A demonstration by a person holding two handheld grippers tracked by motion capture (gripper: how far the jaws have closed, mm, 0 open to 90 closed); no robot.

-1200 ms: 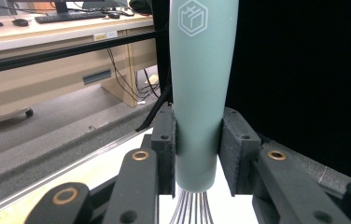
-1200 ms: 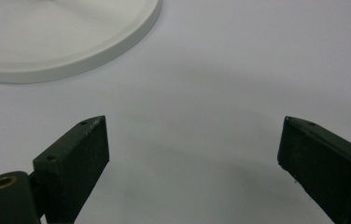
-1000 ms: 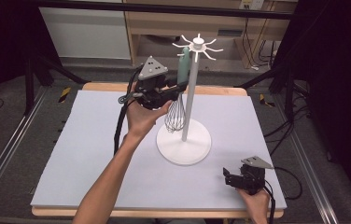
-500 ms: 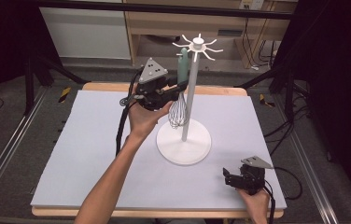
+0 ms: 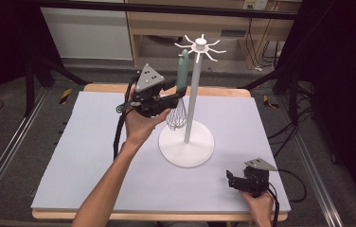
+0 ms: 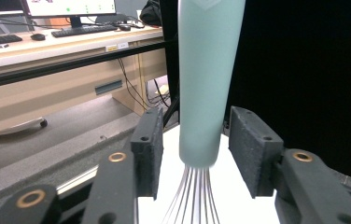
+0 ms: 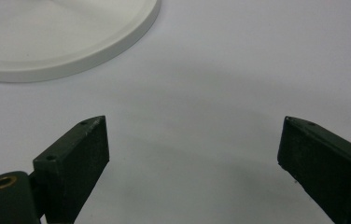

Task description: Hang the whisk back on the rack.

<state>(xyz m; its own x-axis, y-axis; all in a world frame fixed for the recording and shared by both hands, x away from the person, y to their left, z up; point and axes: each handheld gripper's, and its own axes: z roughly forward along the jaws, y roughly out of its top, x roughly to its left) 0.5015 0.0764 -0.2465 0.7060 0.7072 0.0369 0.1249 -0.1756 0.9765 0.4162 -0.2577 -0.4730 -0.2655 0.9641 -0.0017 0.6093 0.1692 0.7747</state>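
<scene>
Whisk on stand, left gripper around handle
Left gripper (image 6: 194,154) jaws apart either side of whisk (image 5: 180,97) handle, no grip; whisk looks hung on stand (image 5: 192,101). Right gripper (image 7: 194,154) wide open, empty, resting on table (image 5: 72,156).

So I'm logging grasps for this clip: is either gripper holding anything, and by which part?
Nothing is held. The left gripper has its jaws open around the lower end of the whisk handle, with gaps on both sides. The right gripper is open over the table.

A desk (image 6: 47,42) with a keyboard (image 6: 87,30) and mouse (image 6: 38,36) stands far beyond the jaws, leftward.
</scene>
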